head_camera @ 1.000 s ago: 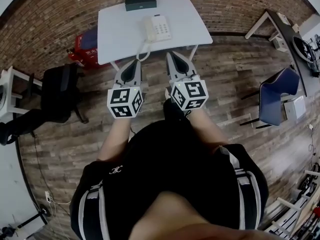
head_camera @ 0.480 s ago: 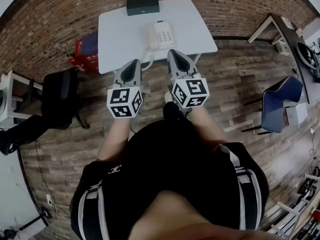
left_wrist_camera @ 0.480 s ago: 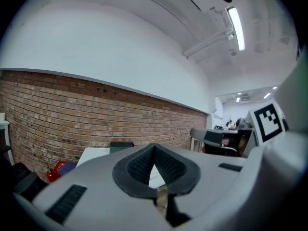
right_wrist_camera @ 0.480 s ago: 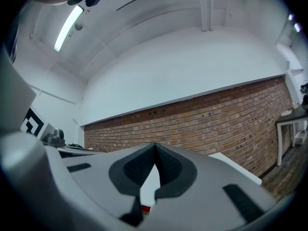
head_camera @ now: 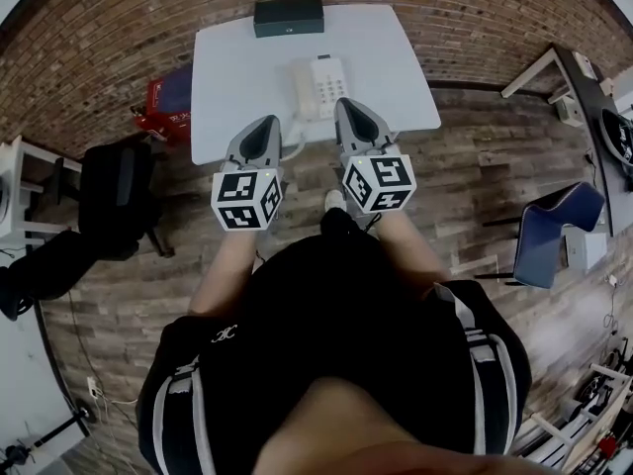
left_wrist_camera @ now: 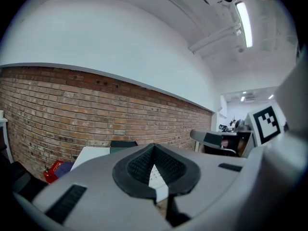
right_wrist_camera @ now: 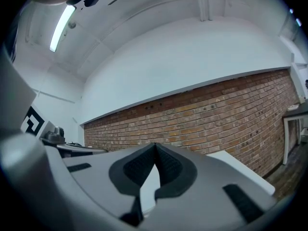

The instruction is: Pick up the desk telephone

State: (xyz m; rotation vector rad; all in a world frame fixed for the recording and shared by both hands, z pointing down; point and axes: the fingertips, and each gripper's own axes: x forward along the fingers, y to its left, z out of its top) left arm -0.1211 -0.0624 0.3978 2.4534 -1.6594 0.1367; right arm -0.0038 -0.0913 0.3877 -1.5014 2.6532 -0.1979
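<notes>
While telephone (head_camera: 318, 75) sits on table (head_camera: 235, 67), left tongs (head_camera: 268, 121), right tongs (head_camera: 347, 104) closed, empty.

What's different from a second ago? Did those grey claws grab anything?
The left gripper and right gripper moved forward with the person; their tips now reach over the near edge of the white rectangular table, close to the white push-button desk telephone. Nothing grabbed or released: both jaws stayed shut, empty. Telephone and the dark green box stayed put.

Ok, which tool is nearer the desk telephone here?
Right. The right tool points at the near right corner of the desk telephone; the left tool is farther off, at its near left.
</notes>
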